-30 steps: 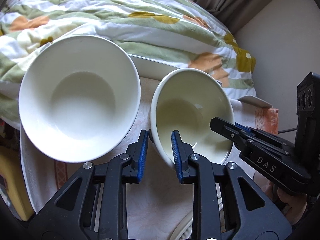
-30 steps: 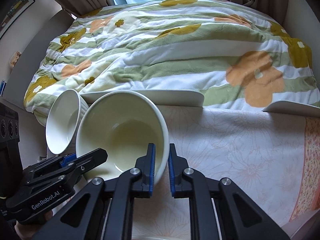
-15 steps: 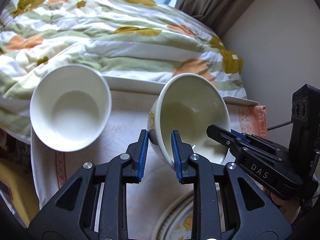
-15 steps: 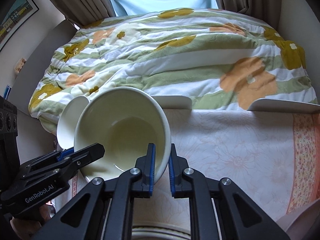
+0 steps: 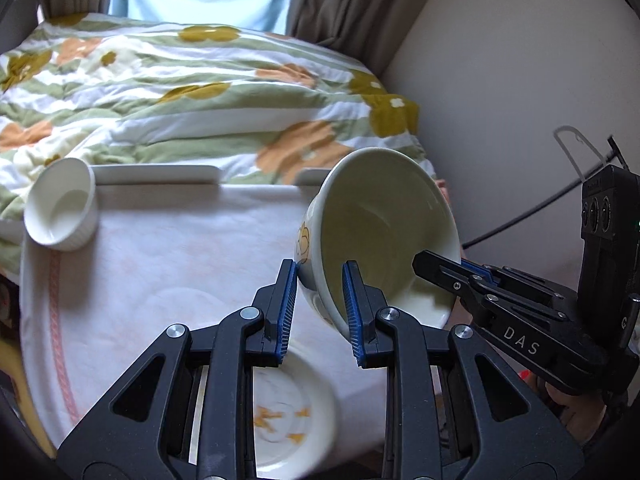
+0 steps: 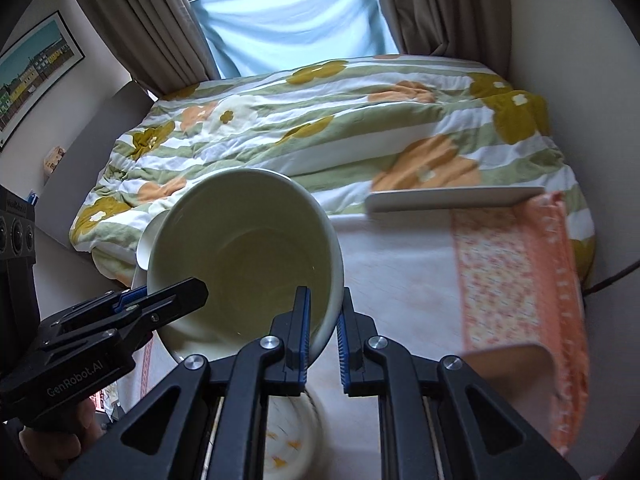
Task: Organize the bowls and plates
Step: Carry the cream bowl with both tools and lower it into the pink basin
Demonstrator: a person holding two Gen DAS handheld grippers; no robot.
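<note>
- The cream bowl (image 5: 380, 236) hangs tilted above the table (image 5: 168, 264), its mouth turned toward the cameras, pinched at two places on its rim.
- The left claw (image 5: 319, 308) grips the near rim, one blue pad outside against the yellow-printed wall, the other inside.
- The right claw (image 6: 323, 338) pinches the rim on the opposite side, with one pad inside the bowl and one outside.
- In the left wrist view the right claw's fingers reach onto the bowl's lower right edge; in the right wrist view the left claw's fingers come in at the bowl's lower left.
- A plate (image 5: 296, 416) with orange-yellow marks lies on the table below the claws, partly hidden by them.
- A small white ribbed bowl (image 5: 60, 216) sits at the table's far left corner, well apart from the held bowl.
- A pale floral cloth (image 6: 516, 276) with an orange border covers the table.
- Beyond the table lies a bed with a flowered quilt (image 6: 320, 128), and behind it curtains (image 6: 160, 24).
</note>
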